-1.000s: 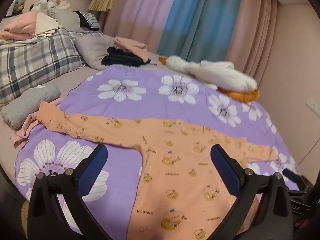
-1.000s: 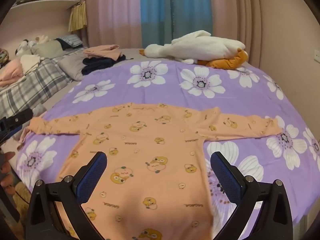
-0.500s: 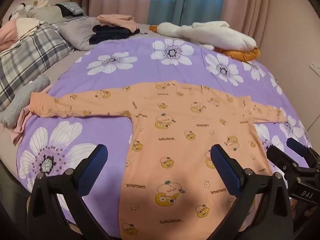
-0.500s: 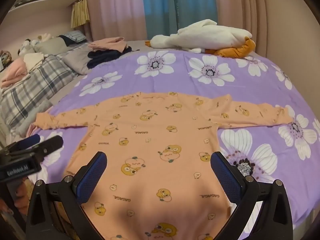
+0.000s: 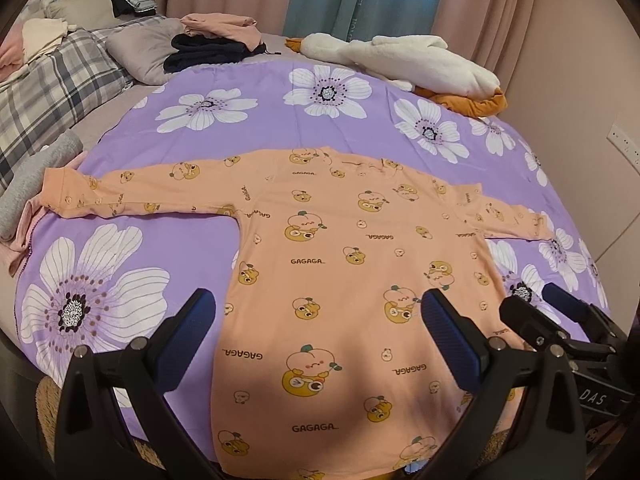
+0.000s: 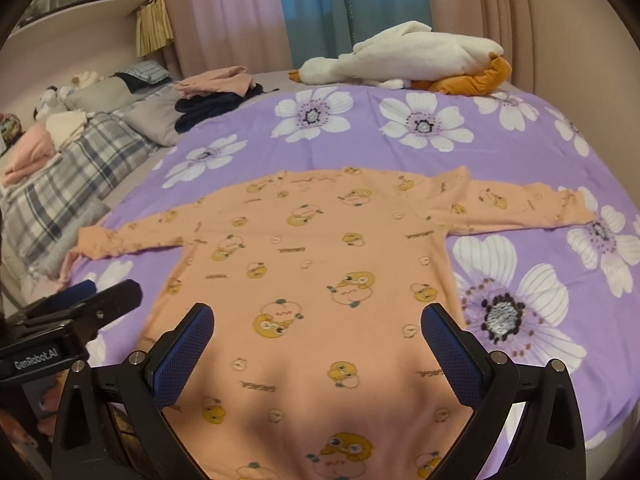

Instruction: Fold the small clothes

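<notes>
An orange long-sleeved top [image 5: 340, 248] [image 6: 320, 248] printed with yellow cartoon figures lies flat on the purple flowered bedspread [image 5: 240, 92] [image 6: 520, 152], both sleeves spread out sideways, hem toward me. My left gripper [image 5: 316, 316] hovers open over the top's lower left part, holding nothing. My right gripper [image 6: 318, 324] hovers open over the lower middle of the top, also holding nothing. Each gripper shows in the other's view: the right gripper [image 5: 548, 312] at lower right, the left gripper [image 6: 96, 296] at lower left.
A white and orange plush goose [image 5: 416, 64] [image 6: 416, 60] lies at the bed's far edge. Folded pink and dark clothes [image 5: 216, 40] [image 6: 216, 96] sit on a grey pillow [image 5: 144, 52]. A plaid blanket [image 5: 52, 88] and a grey roll [image 5: 36, 176] lie at the left.
Both grippers have risen and pulled back toward the hem, so the whole top now sits in view. The top itself has not moved. Both stay open.
</notes>
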### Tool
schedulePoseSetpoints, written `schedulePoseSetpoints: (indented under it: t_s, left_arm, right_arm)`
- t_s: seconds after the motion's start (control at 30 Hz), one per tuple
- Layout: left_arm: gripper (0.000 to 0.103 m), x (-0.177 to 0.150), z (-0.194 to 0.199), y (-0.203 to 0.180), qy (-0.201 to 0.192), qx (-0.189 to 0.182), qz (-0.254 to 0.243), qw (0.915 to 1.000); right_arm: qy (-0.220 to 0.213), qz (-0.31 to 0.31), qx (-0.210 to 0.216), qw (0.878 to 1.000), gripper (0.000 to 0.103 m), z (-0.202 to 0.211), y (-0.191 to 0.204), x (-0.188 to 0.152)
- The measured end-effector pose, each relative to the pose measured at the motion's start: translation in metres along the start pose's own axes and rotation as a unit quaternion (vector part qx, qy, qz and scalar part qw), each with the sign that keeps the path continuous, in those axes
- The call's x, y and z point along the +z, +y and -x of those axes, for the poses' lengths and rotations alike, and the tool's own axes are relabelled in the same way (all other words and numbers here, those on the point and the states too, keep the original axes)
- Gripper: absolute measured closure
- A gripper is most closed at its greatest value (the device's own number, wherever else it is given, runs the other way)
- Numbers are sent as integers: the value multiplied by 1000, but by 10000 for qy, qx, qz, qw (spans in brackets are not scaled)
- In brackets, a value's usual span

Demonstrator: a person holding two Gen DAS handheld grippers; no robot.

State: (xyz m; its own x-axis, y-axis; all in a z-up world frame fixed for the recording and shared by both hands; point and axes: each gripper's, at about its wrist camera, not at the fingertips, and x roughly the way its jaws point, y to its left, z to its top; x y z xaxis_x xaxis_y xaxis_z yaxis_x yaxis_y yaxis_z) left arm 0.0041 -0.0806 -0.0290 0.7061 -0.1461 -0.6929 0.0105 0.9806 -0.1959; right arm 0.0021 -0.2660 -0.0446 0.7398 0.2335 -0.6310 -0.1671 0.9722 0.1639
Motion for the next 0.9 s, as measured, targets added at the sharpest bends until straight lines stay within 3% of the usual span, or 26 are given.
schedulePoseSetpoints:
  t_s: [0.9]
  left_arm:
    - [0,-5,-1,5,131,-19,-54,9999]
  right_arm:
    - [-8,12,-134,9999,1,-1,3,0]
